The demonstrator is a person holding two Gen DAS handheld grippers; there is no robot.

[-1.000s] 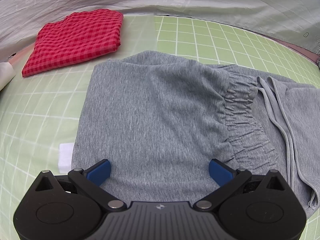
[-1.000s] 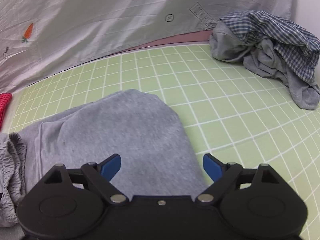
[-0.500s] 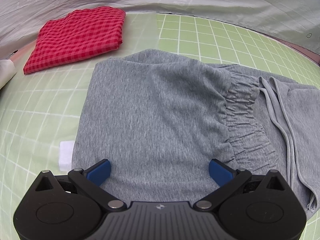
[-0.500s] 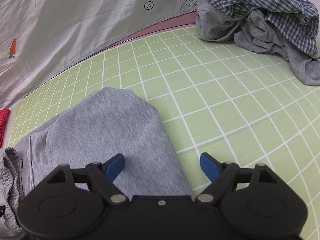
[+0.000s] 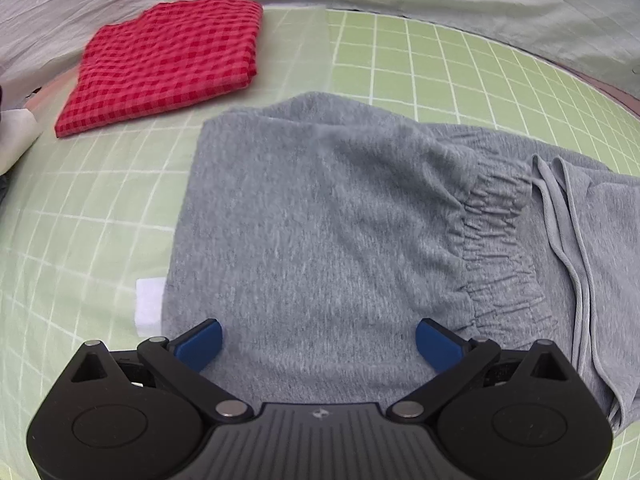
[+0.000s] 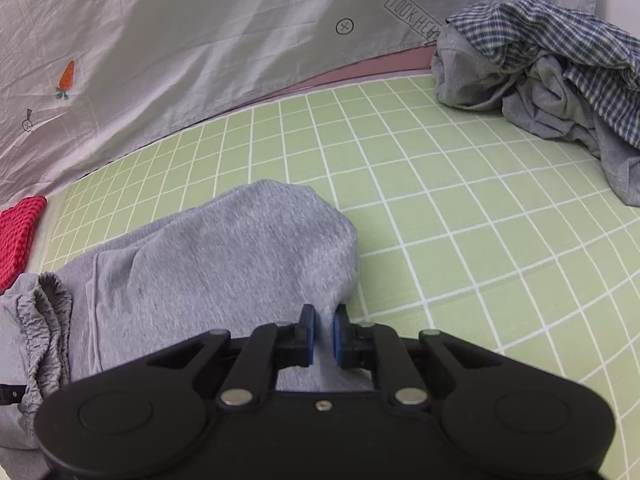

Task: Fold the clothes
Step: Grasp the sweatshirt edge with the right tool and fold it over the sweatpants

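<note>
Two grippers: right gripper pinching grey trousers, left gripper spread.

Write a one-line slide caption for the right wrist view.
Right gripper pinches the grey sweatpants on the green grid mat; unfolded clothes pile waits behind.

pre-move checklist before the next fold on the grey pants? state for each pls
1. Right gripper clamped on grey pants: ok, blue pads pinch the leg's edge.
2. Left gripper gripping: not ok, jaws wide open above the fabric.
3. Waistband flat: not ok, bunched, with the drawstring trailing loose.
4. Green mat free beyond the leg end: ok.
5. Red checked cloth out of the way: ok, folded, apart from the pants.
6. All layers pinched: cannot tell.
</note>
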